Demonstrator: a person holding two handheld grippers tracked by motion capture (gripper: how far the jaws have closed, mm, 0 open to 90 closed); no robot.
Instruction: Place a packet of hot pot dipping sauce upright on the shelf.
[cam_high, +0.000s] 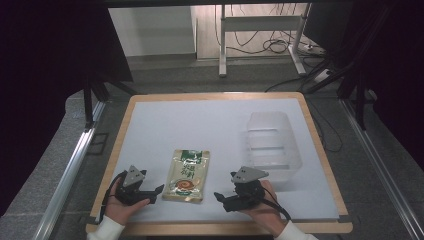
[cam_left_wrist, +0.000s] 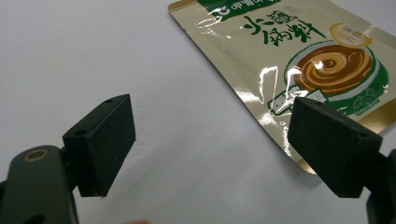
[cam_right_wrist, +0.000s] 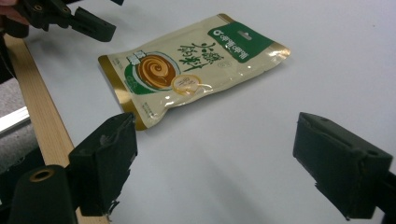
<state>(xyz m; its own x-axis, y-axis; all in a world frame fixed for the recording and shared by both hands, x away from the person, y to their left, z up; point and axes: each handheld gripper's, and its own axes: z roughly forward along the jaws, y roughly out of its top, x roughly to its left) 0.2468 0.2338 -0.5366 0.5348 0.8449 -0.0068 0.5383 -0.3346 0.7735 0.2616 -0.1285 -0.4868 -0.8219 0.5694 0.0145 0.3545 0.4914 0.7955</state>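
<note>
A gold and green sauce packet (cam_high: 187, 175) lies flat near the front middle of the white table. In the left gripper view the packet (cam_left_wrist: 299, 60) is at the upper right, its corner just beyond the right jaw. My left gripper (cam_high: 156, 192) rests on the table to the packet's left, jaws wide apart and empty (cam_left_wrist: 212, 144). My right gripper (cam_high: 219, 198) sits to the packet's right, also open with nothing between its jaws (cam_right_wrist: 215, 163). From the right gripper view the packet (cam_right_wrist: 187, 65) lies ahead, with the left gripper (cam_right_wrist: 88, 23) behind it.
A clear plastic bin (cam_high: 272, 142) stands at the right side of the table. The table's wooden rim (cam_high: 215, 95) frames the white surface. Beyond the far edge are desk legs and cables (cam_high: 270, 45) on the floor.
</note>
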